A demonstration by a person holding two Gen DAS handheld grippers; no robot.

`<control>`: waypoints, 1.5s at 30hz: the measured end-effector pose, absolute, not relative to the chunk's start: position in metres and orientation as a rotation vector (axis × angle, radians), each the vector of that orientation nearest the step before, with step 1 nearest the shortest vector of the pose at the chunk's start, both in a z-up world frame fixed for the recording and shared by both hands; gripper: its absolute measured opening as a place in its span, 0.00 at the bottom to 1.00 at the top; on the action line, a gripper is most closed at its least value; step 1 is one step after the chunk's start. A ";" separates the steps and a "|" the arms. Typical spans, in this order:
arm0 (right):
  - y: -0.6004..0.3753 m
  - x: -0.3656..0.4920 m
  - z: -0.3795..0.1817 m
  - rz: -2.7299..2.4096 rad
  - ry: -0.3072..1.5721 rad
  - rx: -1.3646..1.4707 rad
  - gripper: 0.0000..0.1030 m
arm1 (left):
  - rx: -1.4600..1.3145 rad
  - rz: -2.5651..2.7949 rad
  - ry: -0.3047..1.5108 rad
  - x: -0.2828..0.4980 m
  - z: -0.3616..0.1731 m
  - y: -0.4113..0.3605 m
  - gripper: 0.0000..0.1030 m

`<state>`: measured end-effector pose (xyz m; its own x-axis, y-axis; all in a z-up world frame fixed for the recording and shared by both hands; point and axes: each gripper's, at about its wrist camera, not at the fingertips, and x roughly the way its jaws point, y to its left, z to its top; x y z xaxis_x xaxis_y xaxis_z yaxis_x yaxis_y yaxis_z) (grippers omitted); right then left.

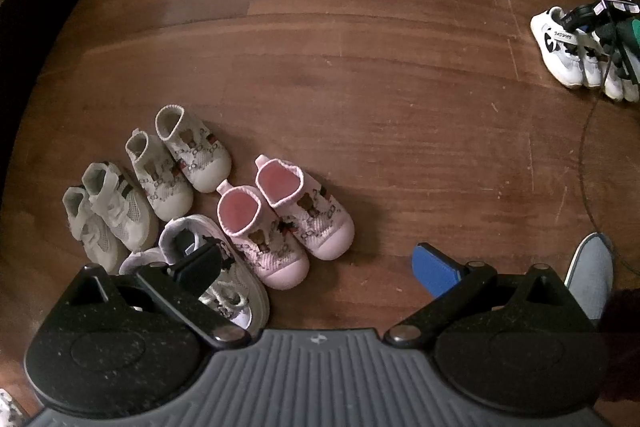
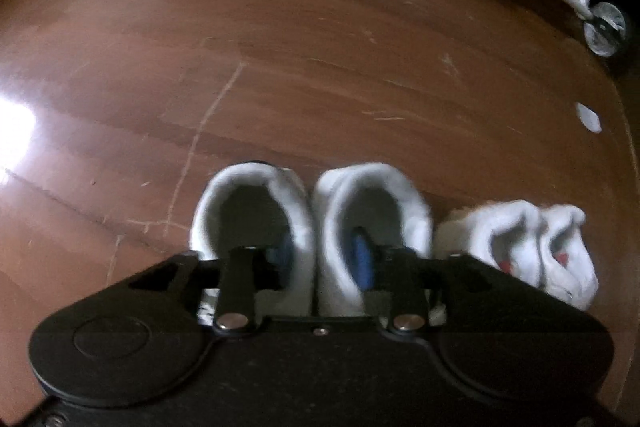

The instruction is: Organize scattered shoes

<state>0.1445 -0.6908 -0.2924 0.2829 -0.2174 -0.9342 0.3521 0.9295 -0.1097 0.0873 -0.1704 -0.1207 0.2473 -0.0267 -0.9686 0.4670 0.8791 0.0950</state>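
floor: wood, spreads ahead of both claws
white pair: set side by side under right gripper
right gripper: part-open, one finger inside each shoe, not clamping
left gripper: wide open, empty, sneaker beneath its left finger
step: releasing pair
next: lift clear without dragging

Small pale shoes stand paired on wood floor; white pair stands upright.

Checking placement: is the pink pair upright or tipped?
Upright: both pink shoes stand on their soles on the floor, openings up, side by side.

left tool pointing steeply down, jaws wide apart, right tool part-open
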 end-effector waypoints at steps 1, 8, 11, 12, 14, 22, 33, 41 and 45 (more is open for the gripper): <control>-0.691 0.141 -0.289 -0.379 1.224 0.134 0.52 | 0.402 -0.352 1.279 0.087 -0.119 -0.170 0.99; -0.709 0.091 -0.245 -0.418 1.136 0.284 0.63 | 0.370 -0.371 1.220 0.086 -0.099 -0.164 0.99; -0.723 0.065 -0.227 -0.495 1.093 0.351 0.64 | 0.353 -0.387 1.192 0.082 -0.087 -0.160 0.99; -0.729 0.055 -0.221 -0.525 1.080 0.376 0.64 | 0.348 -0.391 1.183 0.081 -0.084 -0.159 1.00; -0.736 0.031 -0.208 -0.599 1.066 0.392 0.64 | 0.341 -0.396 1.168 0.078 -0.078 -0.154 0.99; -0.710 0.024 -0.212 -0.523 1.137 0.252 0.64 | 0.322 -0.383 1.146 0.071 -0.069 -0.137 1.00; -0.690 0.057 -0.278 -0.383 1.203 0.058 0.63 | 0.319 -0.326 1.241 0.083 -0.097 -0.122 1.00; -0.700 0.065 -0.295 -0.355 1.166 0.132 0.62 | 0.315 -0.334 1.289 0.084 -0.108 -0.124 1.00; -0.701 0.062 -0.295 -0.387 1.157 0.227 0.53 | 0.313 -0.334 1.290 0.083 -0.108 -0.126 0.99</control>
<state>0.0620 -0.7006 -0.2953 0.3462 -0.1792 -0.9209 0.4104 0.9116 -0.0231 0.0834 -0.1259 -0.1080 0.2424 -0.0672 -0.9678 0.4115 0.9105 0.0399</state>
